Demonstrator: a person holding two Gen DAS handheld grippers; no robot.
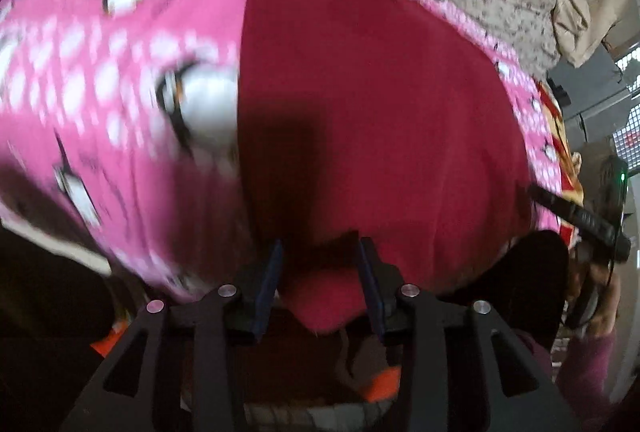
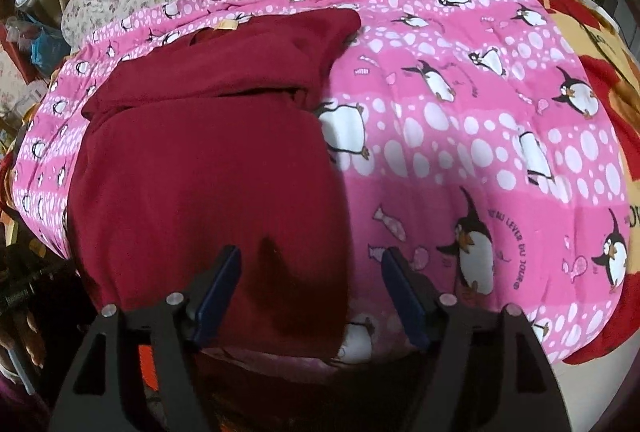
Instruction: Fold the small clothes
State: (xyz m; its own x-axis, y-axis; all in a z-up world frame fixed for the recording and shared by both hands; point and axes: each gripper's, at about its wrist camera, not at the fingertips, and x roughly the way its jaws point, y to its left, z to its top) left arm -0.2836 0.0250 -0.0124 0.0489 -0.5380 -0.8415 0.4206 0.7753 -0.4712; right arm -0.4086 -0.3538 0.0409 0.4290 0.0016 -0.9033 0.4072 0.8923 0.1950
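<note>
Right wrist view, red garment (image 2: pixel 208 192) beneath spread jaws, left jaws spread around its edge (image 1: pixel 320 296)

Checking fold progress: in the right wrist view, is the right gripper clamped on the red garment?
No: the right gripper is open, its jaws spread wide above the red garment's near edge on the penguin blanket.

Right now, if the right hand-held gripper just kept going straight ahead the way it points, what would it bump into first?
Most likely the dark red garment. The right hand-held gripper is open, its jaws apart over the garment's near right edge, with the pink penguin blanket beside and beneath it. Depth is hard to judge here.
</note>
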